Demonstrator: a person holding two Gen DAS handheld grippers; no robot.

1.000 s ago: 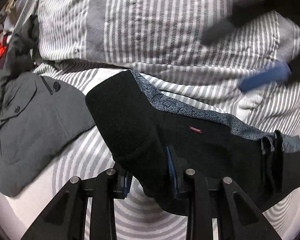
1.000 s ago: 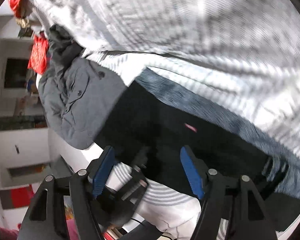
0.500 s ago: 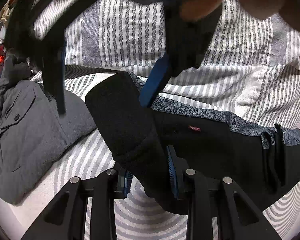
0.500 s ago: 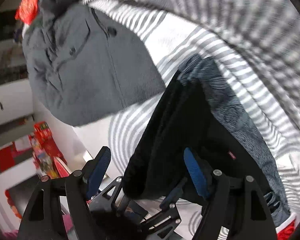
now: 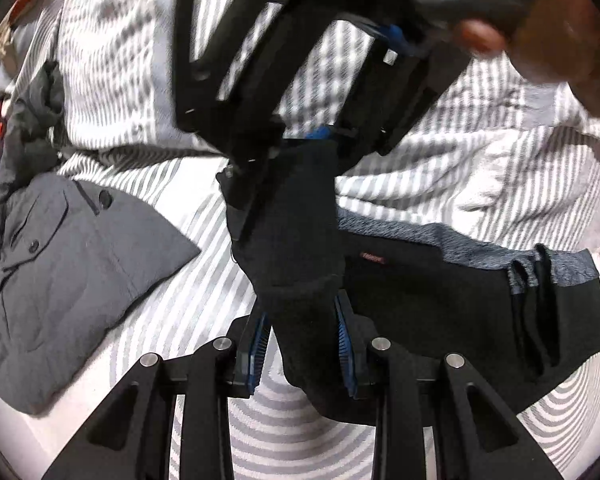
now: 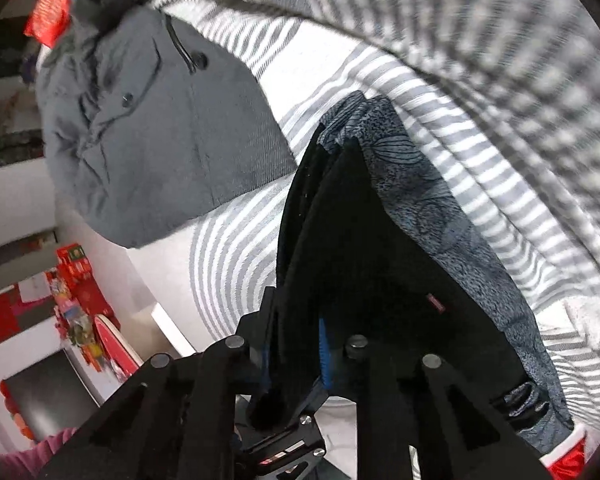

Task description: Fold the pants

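Observation:
The black pants (image 5: 440,300) with a grey patterned waistband (image 5: 480,246) lie on a striped bed cover, one end folded up. My left gripper (image 5: 302,344) is shut on the near edge of that raised fold. My right gripper (image 6: 294,354) is shut on the same black fold from the far side; it shows in the left wrist view (image 5: 300,144) above the fold. In the right wrist view the pants (image 6: 380,240) hang lifted, waistband (image 6: 440,216) to the right.
A folded grey garment (image 5: 60,272) lies on the bed cover (image 5: 480,168) to the left, also in the right wrist view (image 6: 160,140). Red items (image 6: 76,280) and a white shelf stand beyond the bed's edge.
My right gripper has come down over the folded end and shut on it. The fold has lifted and narrowed between both grippers. The left gripper has stayed shut on the pants.

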